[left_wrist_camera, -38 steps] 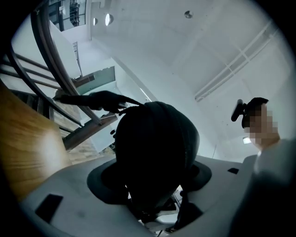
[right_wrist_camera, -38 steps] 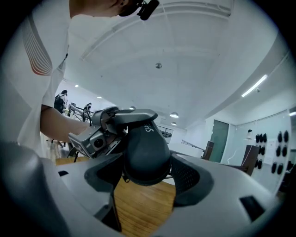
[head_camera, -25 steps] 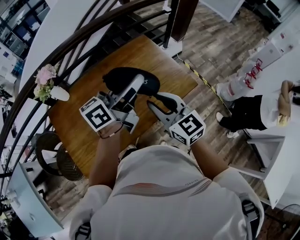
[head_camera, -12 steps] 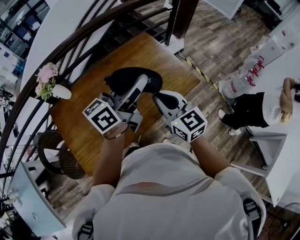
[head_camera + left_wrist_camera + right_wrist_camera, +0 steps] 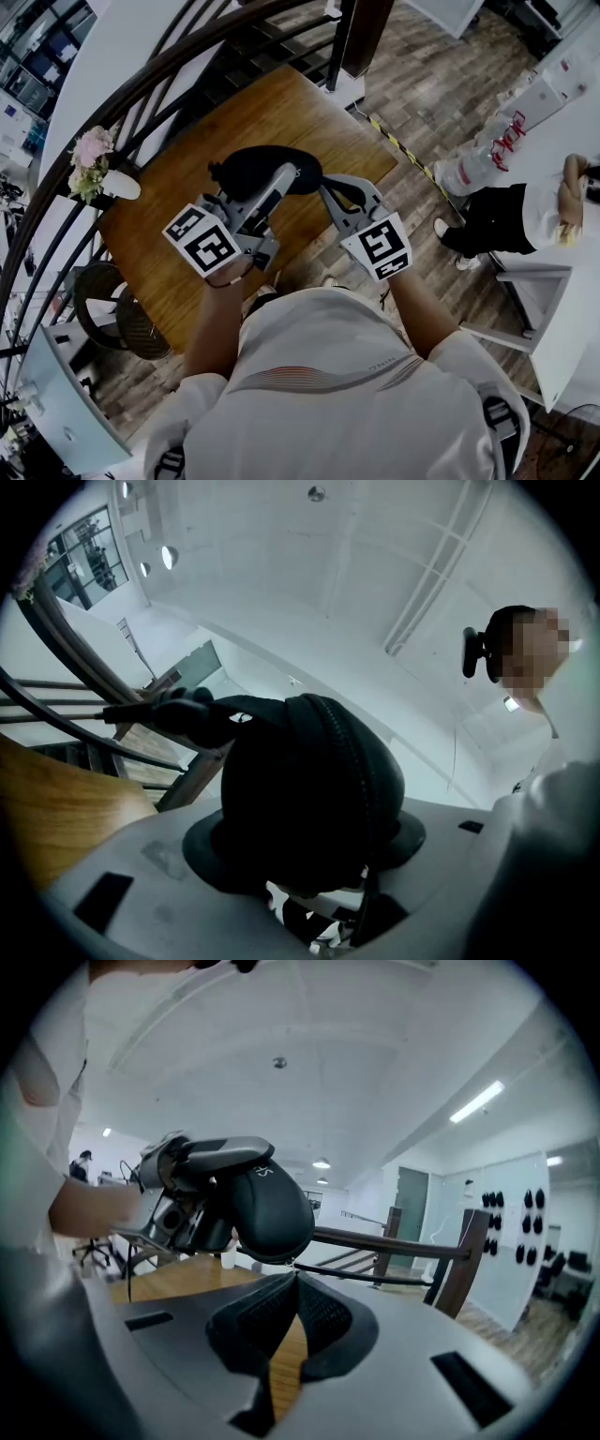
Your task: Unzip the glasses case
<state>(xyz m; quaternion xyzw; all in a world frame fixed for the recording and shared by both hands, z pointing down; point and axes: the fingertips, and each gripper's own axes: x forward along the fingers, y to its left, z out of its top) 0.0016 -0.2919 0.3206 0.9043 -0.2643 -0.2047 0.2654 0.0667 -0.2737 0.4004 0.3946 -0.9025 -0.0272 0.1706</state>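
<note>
The black glasses case (image 5: 265, 169) is held above the wooden table (image 5: 309, 108) by my left gripper (image 5: 281, 180). Its jaws have just been closing, and its pads press on both sides of the case (image 5: 300, 780). The zipper (image 5: 352, 761) runs over the top of the case in the left gripper view (image 5: 309, 847). My right gripper (image 5: 328, 184) is at the case's right end. In the right gripper view its pads meet at the tips (image 5: 291, 1279), right under the case (image 5: 270, 1208), on the small zipper pull (image 5: 282, 1265).
A curved dark railing (image 5: 141, 84) runs along the table's far side. A vase of pink flowers (image 5: 97, 169) stands at the table's left corner. A wicker stool (image 5: 112, 314) is beside the table. Another person (image 5: 525, 216) is at the right.
The right gripper went from open to shut and moved up to the case's right end. The left gripper has rolled slightly and still holds the case.
</note>
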